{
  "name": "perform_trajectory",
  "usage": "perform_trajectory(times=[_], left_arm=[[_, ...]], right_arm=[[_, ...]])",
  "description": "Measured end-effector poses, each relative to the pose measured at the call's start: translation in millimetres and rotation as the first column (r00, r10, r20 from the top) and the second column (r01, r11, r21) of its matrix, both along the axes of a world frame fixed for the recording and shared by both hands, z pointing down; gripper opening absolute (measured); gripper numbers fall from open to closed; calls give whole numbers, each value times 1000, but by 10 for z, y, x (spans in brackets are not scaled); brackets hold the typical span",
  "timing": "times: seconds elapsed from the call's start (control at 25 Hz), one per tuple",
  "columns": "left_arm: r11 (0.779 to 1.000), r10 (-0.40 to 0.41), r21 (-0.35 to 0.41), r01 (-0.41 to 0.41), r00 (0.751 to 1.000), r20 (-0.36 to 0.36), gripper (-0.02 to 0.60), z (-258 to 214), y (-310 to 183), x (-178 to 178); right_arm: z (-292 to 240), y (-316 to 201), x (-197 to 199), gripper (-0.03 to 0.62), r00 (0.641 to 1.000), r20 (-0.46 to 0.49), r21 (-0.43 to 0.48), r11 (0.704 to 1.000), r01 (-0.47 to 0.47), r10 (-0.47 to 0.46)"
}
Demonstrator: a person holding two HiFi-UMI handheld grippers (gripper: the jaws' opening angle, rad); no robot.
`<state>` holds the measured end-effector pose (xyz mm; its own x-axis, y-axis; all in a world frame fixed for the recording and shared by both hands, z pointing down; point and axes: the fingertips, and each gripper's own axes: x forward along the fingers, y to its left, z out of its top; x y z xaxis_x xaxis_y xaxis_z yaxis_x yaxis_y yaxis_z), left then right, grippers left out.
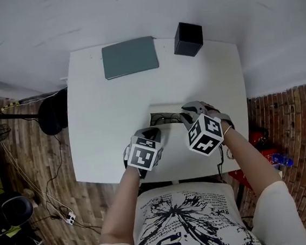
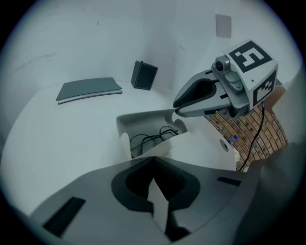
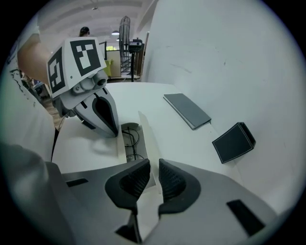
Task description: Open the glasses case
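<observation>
A white glasses case (image 1: 162, 114) lies open near the front of the white table (image 1: 102, 108), with dark-framed glasses (image 2: 154, 135) inside it. My left gripper (image 2: 154, 191) is shut on the case's near wall, and a white sliver of it shows between the jaws. My right gripper (image 3: 153, 179) is closed on the thin raised lid (image 3: 145, 134), which runs between its ribbed pads. In the head view the left gripper (image 1: 152, 132) stands at the case's left end and the right gripper (image 1: 185, 113) at its right end.
At the table's back edge lie a grey notebook (image 1: 130, 57) and a black box (image 1: 188, 39). A black stool (image 1: 52, 111) stands left of the table. Cables run over the brick-pattern floor (image 1: 33, 175). A white wall rises behind the table.
</observation>
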<state>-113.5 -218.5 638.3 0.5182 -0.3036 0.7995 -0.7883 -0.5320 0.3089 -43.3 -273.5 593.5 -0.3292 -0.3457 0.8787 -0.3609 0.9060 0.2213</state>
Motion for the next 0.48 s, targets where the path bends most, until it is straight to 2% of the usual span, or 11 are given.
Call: perform_trajectory(times=[0.48], left_arm=[[1000,-10,-26,10,1000,-15,12,-12,-21,-2]], right_arm=[[46,-389,24,61,1000,23,29,1000,-11,10]])
